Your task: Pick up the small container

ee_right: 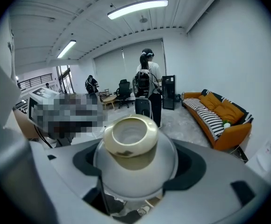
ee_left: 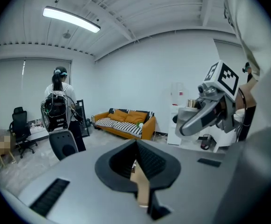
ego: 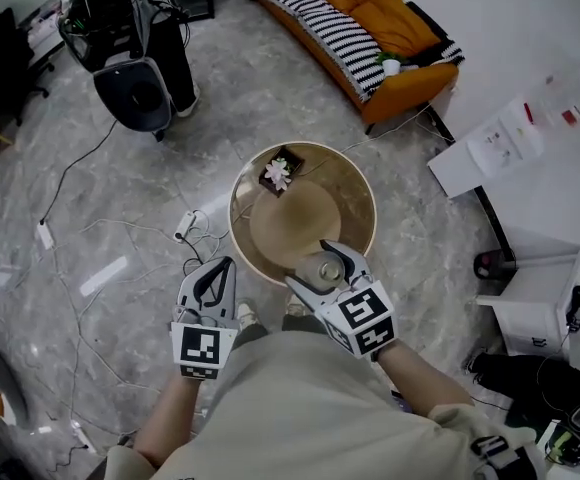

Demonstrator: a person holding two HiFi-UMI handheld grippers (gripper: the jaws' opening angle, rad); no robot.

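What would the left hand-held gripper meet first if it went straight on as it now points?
Probably nothing near: the left hand-held gripper points level across the room, toward the far orange sofa. Depth is unclear.

Small container point(ee_right: 130, 141) underside hidden by right gripper point(ego: 315, 266), sofa point(ego: 350, 18) cut by top edge, papers point(ego: 515, 133) print unreadable

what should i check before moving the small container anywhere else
1. right gripper shut on small container: ok
2. container seated between both fingers, not at the tips: ok
3. left gripper shut, empty, off to the side: ok
4. flower box on round table apart from container: ok
5. grip firm enough to carry: cannot tell
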